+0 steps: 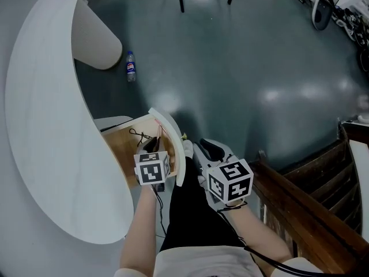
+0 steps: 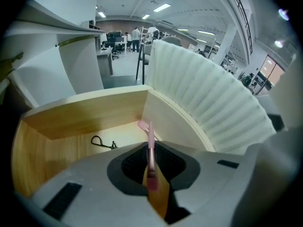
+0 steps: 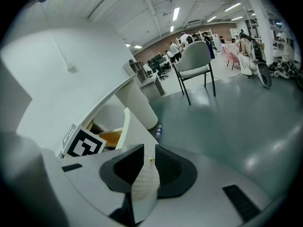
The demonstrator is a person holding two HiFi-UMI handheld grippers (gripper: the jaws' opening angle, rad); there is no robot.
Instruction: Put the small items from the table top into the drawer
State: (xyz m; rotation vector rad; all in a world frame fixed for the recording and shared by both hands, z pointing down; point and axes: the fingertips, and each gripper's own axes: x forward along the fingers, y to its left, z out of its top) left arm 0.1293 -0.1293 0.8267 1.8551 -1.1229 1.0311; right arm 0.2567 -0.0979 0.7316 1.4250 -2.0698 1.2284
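Your left gripper (image 2: 150, 163) is clamped narrow on a thin pink stick (image 2: 151, 143), which stands upright between the pads with its tip over the open wooden drawer (image 2: 71, 119); your right gripper (image 3: 147, 162) pinches the drawer's ribbed white front (image 3: 145, 189)

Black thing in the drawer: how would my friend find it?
Look under the big curved white table for the open wooden drawer. On its floor lies a thin wire. Unlike the pink stick nearby, it is black and looped.
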